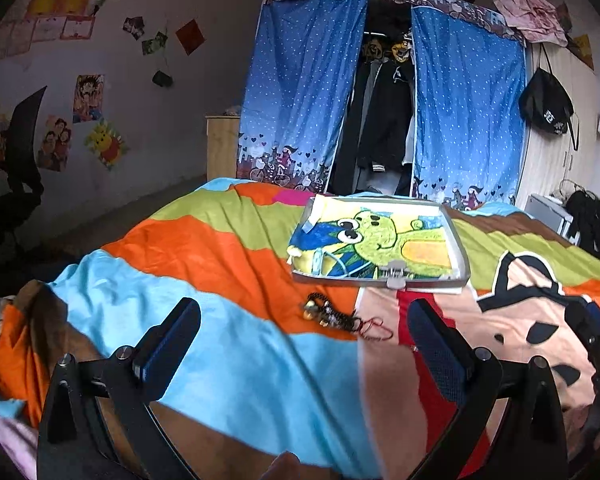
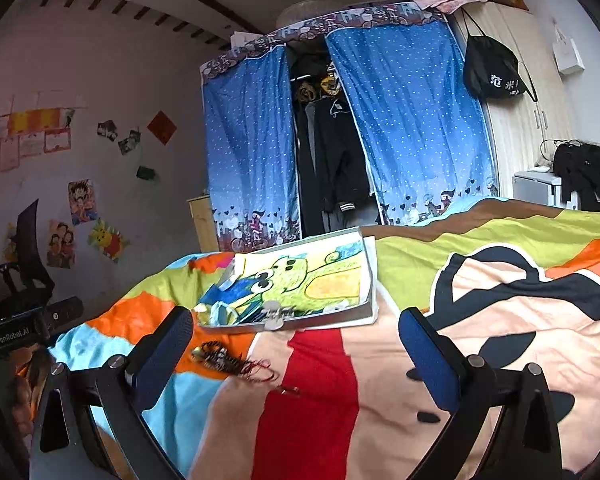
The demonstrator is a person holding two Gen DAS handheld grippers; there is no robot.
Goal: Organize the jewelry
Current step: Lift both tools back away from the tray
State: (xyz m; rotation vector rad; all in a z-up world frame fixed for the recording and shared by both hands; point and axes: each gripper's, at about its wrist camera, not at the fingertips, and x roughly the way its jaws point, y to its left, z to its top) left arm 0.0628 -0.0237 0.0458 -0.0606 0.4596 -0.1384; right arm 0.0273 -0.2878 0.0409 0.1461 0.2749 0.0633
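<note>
A heap of jewelry [image 1: 332, 314], dark beaded strands with small gold bells and a red cord, lies on the colourful blanket in front of a shallow grey box [image 1: 382, 282] lined with a green cartoon drawing. The heap [image 2: 228, 358] and the box [image 2: 324, 316] also show in the right wrist view. A few pieces lie inside the box at its left end [image 1: 320, 260]. My left gripper [image 1: 304, 340] is open and empty, a short way in front of the heap. My right gripper [image 2: 296, 344] is open and empty, with the heap near its left finger.
The bed's blanket [image 1: 220, 344] fills the foreground. Beyond the bed stand a blue curtained wardrobe [image 1: 384, 96], a wooden cabinet [image 1: 222, 144], a black chair [image 1: 16, 168] at the left and a white stand with dark bags [image 1: 572, 216] at the right.
</note>
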